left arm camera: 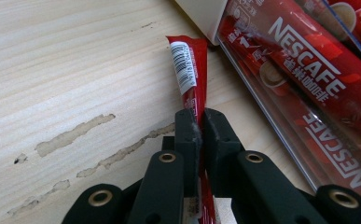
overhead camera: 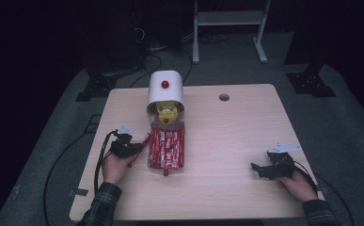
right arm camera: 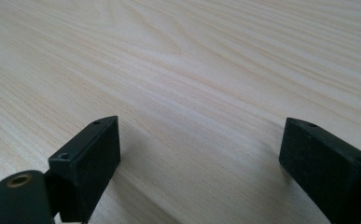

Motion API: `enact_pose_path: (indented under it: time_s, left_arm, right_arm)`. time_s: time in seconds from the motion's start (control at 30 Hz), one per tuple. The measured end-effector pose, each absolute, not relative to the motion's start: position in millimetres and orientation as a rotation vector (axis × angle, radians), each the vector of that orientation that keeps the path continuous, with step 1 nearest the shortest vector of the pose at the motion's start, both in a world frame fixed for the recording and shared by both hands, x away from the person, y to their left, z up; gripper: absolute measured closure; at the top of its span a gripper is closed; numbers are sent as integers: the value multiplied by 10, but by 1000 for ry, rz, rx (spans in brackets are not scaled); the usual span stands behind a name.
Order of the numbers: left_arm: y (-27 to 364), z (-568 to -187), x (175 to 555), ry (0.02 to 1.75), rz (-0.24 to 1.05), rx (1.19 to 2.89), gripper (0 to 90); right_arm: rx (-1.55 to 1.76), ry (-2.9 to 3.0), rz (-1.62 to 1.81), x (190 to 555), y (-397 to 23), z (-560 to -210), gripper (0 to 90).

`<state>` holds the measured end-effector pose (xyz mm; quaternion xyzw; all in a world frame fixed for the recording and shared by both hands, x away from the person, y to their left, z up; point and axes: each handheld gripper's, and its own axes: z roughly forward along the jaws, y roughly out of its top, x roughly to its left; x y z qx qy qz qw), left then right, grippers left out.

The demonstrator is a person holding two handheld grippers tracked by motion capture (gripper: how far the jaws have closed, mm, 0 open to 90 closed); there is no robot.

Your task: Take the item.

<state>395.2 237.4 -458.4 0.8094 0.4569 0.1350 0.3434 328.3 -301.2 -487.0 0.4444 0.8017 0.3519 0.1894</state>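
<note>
A red Nescafe coffee stick point(left arm camera: 191, 77) is pinched between the jaws of my left gripper point(left arm camera: 200, 122), its barcoded end pointing away over the wooden table point(overhead camera: 226, 136). In the high view this left gripper point(overhead camera: 139, 149) sits just left of a clear tray point(overhead camera: 166, 149) packed with several red coffee sticks point(left arm camera: 308, 70). Behind the tray stands a white dispenser point(overhead camera: 165, 87) with a red knob and a yellow item inside. My right gripper point(overhead camera: 259, 170) rests near the table's front right, jaws wide open over bare wood point(right arm camera: 201, 154).
A round cable hole point(overhead camera: 224, 97) lies at the table's back right. Glue-like smears point(left arm camera: 71, 135) mark the wood left of the held stick. Cables trail off the table's left edge, and a white frame point(overhead camera: 229, 28) stands on the floor behind.
</note>
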Motion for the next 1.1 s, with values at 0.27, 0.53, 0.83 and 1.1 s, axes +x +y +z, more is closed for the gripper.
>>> enact_pose_path:
  time_s: [0.27, 0.53, 0.83, 1.1]
  left_arm:
    - [2374, -4566, 3934, 1182, 380, 2095, 623]
    - [2448, -4549, 3853, 1194, 397, 2077, 366]
    - [2438, -4504, 3715, 1194, 427, 2093, 127]
    - [2512, -4475, 3569, 1192, 433, 2078, 28]
  right_arm:
    - [1251, 2254, 990, 3282, -3011, -4870, 113]
    - [1250, 2254, 990, 3282, -3012, -4870, 113]
    - [1251, 2255, 991, 3279, -3012, -4870, 113]
    - [1250, 2255, 991, 3278, -3014, -4870, 114]
